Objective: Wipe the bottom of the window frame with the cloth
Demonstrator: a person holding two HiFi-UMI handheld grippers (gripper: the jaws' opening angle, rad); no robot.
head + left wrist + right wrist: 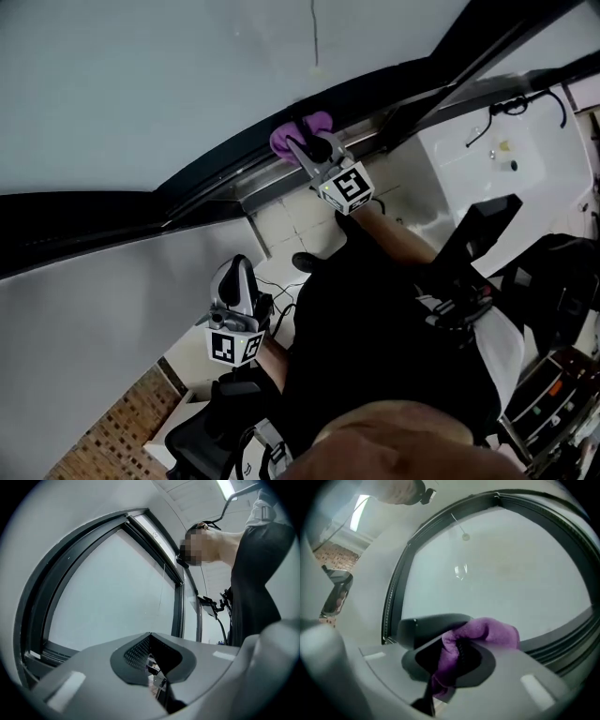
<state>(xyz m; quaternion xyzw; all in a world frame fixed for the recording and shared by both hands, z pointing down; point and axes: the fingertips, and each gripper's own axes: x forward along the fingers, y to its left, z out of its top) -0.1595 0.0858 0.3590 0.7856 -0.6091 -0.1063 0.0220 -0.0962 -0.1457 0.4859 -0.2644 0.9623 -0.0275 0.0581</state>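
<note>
The purple cloth [302, 133], soft and bunched, is pinched between the jaws of the right gripper [309, 155]; its loose fold lies against the bottom rail of the dark window frame [211, 173]; that rail runs slantwise across the far side, under pale glass.

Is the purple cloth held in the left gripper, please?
No, the purple cloth is clamped in the right gripper; the left gripper is shut on nothing.
</note>
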